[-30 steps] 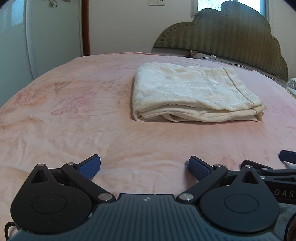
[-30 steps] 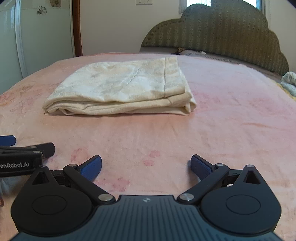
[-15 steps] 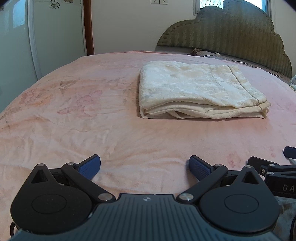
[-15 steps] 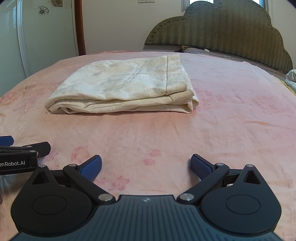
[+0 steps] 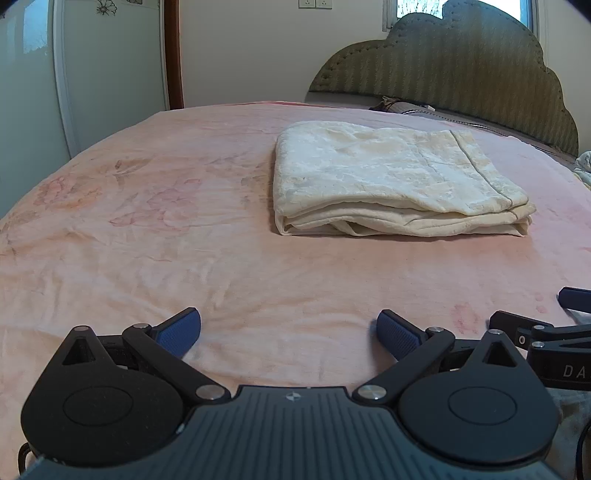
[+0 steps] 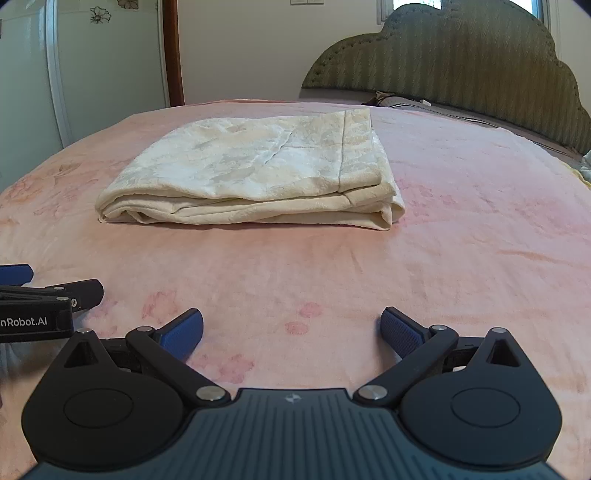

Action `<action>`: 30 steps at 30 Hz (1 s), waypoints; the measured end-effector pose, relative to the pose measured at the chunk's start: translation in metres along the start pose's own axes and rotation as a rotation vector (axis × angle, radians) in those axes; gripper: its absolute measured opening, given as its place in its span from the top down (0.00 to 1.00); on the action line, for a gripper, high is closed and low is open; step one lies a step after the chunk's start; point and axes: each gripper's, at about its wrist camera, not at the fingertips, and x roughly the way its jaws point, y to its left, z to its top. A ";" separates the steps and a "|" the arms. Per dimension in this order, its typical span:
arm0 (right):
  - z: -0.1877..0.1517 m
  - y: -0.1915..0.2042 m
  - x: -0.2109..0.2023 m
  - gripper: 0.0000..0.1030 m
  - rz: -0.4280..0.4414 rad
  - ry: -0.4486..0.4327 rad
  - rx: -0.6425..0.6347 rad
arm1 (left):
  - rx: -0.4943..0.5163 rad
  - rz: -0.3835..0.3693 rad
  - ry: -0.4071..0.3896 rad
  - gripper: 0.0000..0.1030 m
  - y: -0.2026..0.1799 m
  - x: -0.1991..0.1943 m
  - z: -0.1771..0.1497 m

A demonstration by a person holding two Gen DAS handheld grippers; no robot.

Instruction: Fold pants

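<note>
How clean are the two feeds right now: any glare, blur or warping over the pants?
Left wrist: pants sharp, evenly lit, soft shadow under the near edge; fisheye bows the bed; window blown out. Right wrist: pants sharp, no glare; corners vignetted dark.

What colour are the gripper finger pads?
Blue, textured pads on black linkages, on both grippers; clearest in the right wrist view.
</note>
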 end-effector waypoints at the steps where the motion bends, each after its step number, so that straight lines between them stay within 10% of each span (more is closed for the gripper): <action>1: 0.000 -0.001 0.000 0.00 0.002 0.000 0.003 | 0.001 -0.001 0.000 0.00 0.000 0.000 0.000; 30: -0.001 -0.001 -0.002 0.00 0.009 -0.004 0.013 | 0.007 -0.003 0.000 0.00 0.000 0.001 0.001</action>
